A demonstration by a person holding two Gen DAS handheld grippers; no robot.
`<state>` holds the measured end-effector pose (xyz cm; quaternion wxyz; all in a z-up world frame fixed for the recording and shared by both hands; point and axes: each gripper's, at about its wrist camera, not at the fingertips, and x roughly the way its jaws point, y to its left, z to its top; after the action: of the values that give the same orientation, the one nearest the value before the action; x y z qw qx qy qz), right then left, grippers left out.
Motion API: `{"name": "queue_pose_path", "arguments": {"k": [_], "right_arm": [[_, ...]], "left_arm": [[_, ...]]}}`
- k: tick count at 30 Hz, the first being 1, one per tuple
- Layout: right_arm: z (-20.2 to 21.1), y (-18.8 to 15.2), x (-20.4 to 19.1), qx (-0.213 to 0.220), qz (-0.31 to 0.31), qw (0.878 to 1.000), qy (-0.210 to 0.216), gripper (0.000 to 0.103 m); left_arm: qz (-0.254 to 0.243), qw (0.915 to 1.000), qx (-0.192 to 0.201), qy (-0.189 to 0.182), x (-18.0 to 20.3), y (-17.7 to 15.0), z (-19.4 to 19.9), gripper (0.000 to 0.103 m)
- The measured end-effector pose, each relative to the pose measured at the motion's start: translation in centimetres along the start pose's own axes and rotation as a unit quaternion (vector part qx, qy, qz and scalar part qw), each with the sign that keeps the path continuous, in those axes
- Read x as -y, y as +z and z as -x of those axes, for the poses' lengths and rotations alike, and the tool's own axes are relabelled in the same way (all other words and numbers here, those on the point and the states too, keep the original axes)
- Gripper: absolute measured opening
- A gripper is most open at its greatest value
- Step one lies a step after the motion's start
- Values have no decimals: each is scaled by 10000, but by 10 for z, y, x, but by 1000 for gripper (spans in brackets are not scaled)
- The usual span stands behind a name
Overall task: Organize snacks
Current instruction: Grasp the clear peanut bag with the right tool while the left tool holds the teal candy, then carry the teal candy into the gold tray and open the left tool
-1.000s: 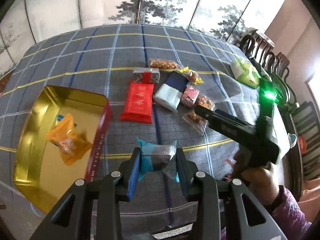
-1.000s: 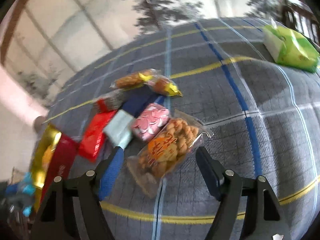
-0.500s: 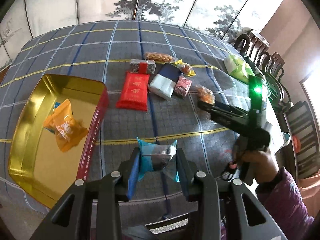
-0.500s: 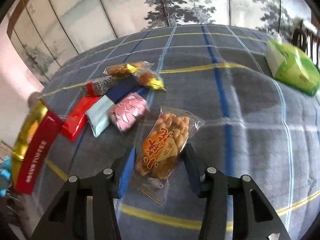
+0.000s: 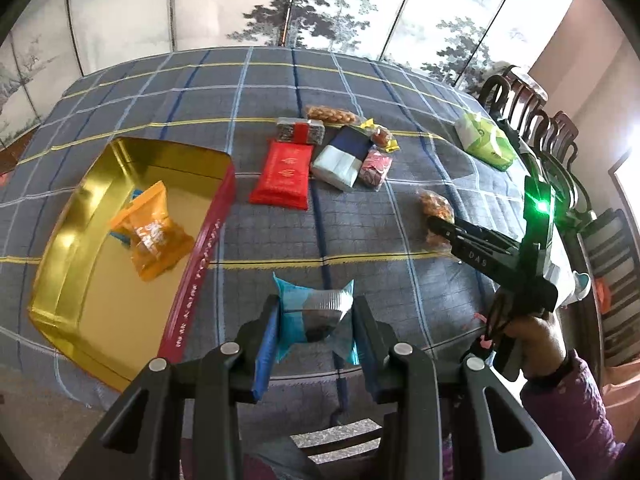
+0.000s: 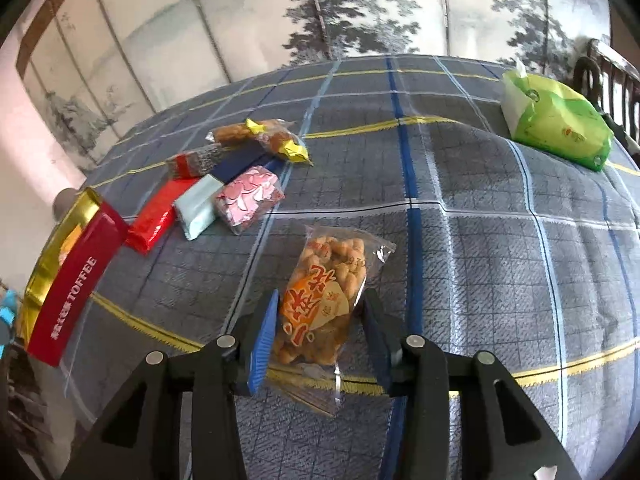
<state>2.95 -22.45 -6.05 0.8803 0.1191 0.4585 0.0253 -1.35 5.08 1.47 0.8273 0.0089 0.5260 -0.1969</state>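
Left wrist view shows your left gripper (image 5: 314, 322) clamped on a blue packet (image 5: 312, 316), its pads pressing both sides and holding it above the plaid cloth (image 5: 260, 88), just right of the gold tin (image 5: 72, 216). Inside that tin lies an orange packet (image 5: 154, 236) on top of a blue one, of which only an edge shows. Beyond, in the middle of the cloth, sit a red packet (image 5: 285, 174), a navy-and-white packet (image 5: 344, 158) and a pink packet (image 5: 374, 166), touching side by side, with smaller snacks behind them.

Your right gripper (image 6: 318, 330) is closed on a clear bag of twists (image 6: 328, 300); its jaws have just eased slightly wider, yet the pads meet both sides of the bag. In the left view your right hand (image 5: 536, 344) holds that tool over the cloth's right part. A green tissue pack (image 6: 556, 126) lies well apart at the far right.
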Motion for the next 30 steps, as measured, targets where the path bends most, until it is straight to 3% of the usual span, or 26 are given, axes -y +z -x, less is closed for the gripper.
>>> {"name": "queue_pose_path", "arguments": {"k": [3,5,8,13,30], "right_arm": [[-4,0,-9,11,187,9997,-146,45],[-5,0,-12,63,252,9995,-194,38],[-4,-2,-9,137,215,9996,-140,37],[0,-9,-3,461,176,9985,-226,36],[1,-8,-1,469,207,9985,-203,37]], "left_arm": [[67,10000,35,-15,-5,-2,3,36],[113,9999,62,6,-8,-3,4,36],[172,9998,98,7,-13,-5,6,36],[156,9995,225,167,-16,-10,10,36],[237,9971,473,544,-37,-19,20,36]]}}
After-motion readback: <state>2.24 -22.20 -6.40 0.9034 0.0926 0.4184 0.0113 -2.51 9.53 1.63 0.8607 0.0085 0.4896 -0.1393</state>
